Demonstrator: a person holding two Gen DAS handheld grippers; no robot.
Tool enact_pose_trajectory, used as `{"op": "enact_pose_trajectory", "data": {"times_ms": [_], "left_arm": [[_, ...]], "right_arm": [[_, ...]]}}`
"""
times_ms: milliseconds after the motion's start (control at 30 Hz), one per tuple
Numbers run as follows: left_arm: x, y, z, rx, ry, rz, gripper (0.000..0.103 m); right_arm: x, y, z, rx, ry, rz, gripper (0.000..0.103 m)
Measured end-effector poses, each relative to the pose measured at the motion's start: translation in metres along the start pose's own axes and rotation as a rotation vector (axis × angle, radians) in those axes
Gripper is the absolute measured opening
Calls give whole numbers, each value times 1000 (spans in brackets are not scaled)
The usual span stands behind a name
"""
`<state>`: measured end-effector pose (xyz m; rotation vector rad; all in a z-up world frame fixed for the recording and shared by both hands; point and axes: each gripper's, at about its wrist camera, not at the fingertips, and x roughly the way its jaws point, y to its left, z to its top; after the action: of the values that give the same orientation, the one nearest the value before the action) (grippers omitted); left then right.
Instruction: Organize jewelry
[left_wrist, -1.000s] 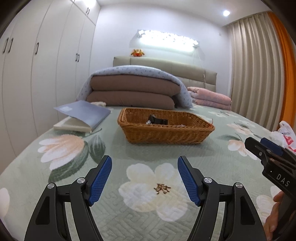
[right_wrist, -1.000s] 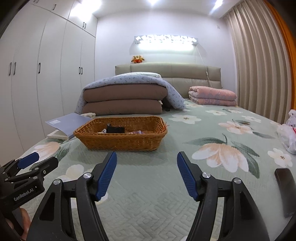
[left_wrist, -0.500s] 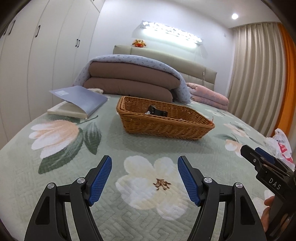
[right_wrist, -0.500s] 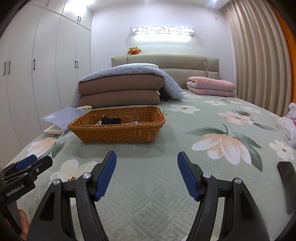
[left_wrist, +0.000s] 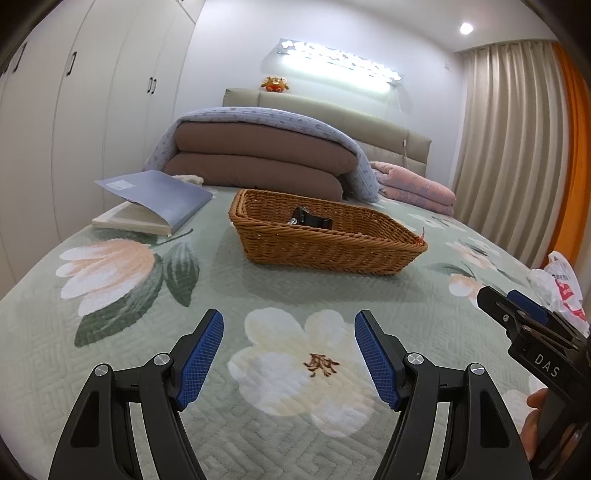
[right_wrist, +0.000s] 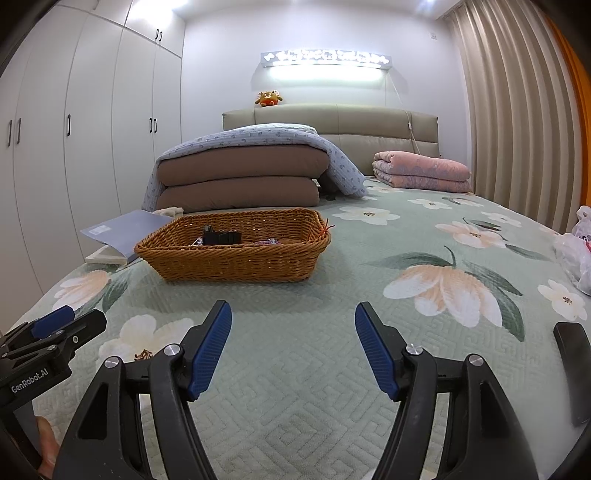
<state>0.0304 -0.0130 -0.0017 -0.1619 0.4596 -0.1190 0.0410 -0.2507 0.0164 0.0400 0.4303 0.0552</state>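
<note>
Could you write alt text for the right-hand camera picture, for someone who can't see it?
A wicker basket holding a small black item sits on a flower-patterned bed, ahead of an open, empty two-finger gripper with blue pads. Folded bedding lies by the headboard; a book sits left of the basket.

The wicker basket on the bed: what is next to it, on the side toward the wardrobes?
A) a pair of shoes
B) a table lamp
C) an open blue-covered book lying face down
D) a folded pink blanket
C: beside the wicker basket, toward the white wardrobes, an open blue-covered book lies face down on the floral bedspread; the folded pink blanket lies far off on the curtain side.
</note>
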Motion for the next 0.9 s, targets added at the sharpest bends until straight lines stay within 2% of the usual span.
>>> {"op": "enact_pose_trajectory", "data": {"times_ms": [900], "left_arm": [[1,-2,-1,8,4,8,75]], "right_arm": [[0,1,-2,-13,3,1,75]]}}
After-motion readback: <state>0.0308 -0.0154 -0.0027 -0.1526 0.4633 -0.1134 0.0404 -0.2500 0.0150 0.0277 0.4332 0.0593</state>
